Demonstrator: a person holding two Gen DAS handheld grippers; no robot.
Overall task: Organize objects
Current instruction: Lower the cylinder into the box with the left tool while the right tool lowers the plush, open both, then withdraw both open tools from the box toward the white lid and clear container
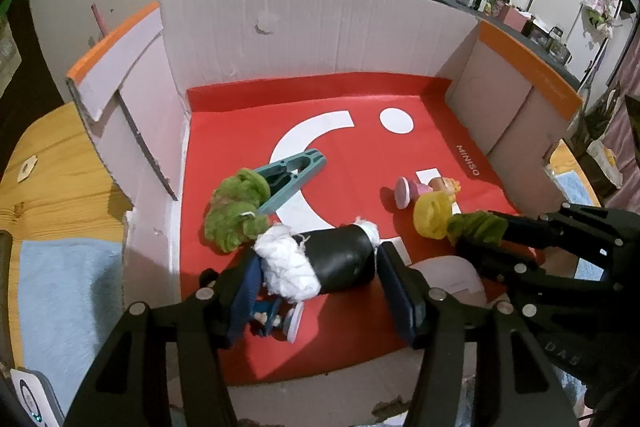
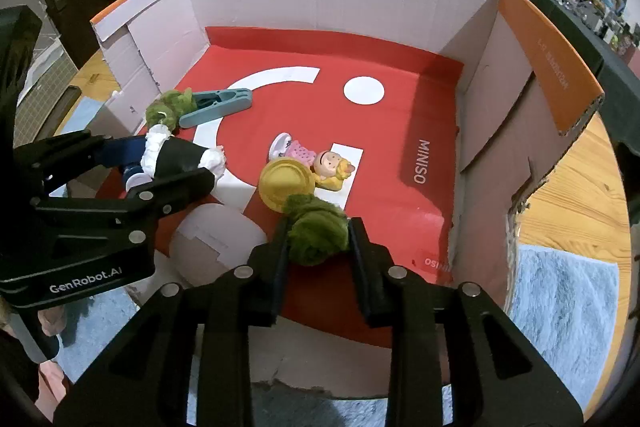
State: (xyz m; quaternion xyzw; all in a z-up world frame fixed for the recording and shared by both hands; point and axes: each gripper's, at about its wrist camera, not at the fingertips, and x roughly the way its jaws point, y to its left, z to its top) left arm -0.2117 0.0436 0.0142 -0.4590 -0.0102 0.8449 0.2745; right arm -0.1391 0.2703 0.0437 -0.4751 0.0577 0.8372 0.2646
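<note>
Cardboard box with a red liner sits on a wooden table, and both grippers reach into it. Left gripper has its jaws parted around a black cylinder stuffed with white wadding at both ends; the cylinder lies on the liner between the blue pads, and a gap shows at the right pad, so it is not squeezed. Right gripper is clamped on a clump of green fuzzy material joined to a yellow disc. Just beyond the disc lies a small doll figure in pink. A teal clip with another green tuft rests near the left wall.
</note>
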